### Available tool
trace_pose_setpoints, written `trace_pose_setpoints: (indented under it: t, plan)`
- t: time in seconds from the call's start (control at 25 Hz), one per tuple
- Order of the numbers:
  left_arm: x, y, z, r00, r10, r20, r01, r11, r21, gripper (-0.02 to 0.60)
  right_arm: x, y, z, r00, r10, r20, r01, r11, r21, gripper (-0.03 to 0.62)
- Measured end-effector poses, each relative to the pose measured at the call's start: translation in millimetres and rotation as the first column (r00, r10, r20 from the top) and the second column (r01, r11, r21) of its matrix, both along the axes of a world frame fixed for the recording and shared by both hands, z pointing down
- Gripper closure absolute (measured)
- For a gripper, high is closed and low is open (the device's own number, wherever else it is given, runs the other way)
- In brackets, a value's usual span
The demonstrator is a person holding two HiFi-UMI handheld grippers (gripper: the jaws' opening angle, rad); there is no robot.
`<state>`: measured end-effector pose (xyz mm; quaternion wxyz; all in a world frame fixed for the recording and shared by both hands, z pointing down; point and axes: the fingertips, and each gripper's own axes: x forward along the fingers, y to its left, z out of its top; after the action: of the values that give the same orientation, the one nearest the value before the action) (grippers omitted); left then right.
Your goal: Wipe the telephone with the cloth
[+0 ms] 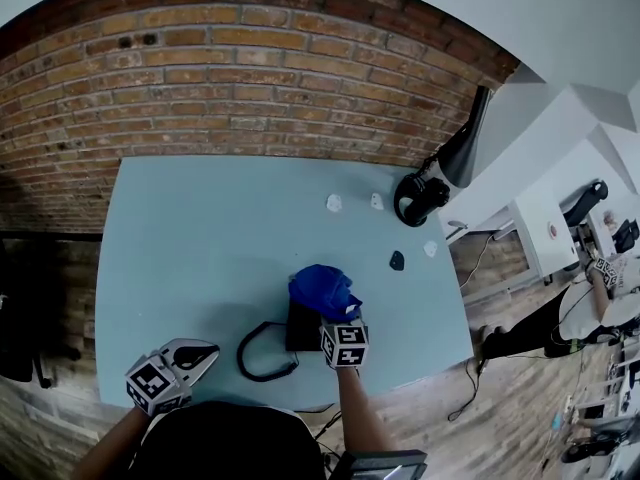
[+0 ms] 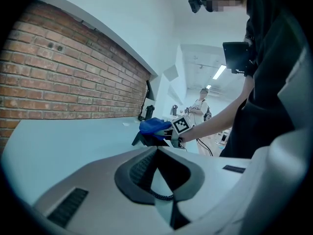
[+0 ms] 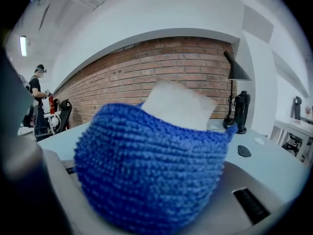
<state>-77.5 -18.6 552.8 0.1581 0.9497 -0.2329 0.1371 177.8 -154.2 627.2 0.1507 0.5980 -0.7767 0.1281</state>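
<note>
Blue knitted cloth (image 3: 146,170) bunched between the jaws of my right gripper (image 1: 341,332), which are clamped on it. White tag (image 3: 178,104) pokes out at the cloth's top. Cloth sits on the black telephone (image 1: 297,328), just ahead of that gripper, on the pale blue tabletop (image 1: 200,248). Phone cord (image 1: 240,353) loops out to the gripper's left. Left gripper (image 2: 156,150) well apart to the left, by the tabletop's near edge; jaws closed tip to tip, nothing between. Ahead and right of the right gripper: black lamp (image 1: 440,178) near the brick wall (image 1: 250,68).
</note>
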Motion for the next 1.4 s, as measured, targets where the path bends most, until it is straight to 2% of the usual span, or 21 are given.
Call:
trace_pose_setpoints:
  t: [1.4]
  plan:
    - [-0.4,7.0,7.5,1.0,0.004,-0.006,-0.004,1.0,-0.014,0.56,-8.0,46.8,22.1,0.998,0.064,0.03,-0.064,0.998,-0.013,0.464]
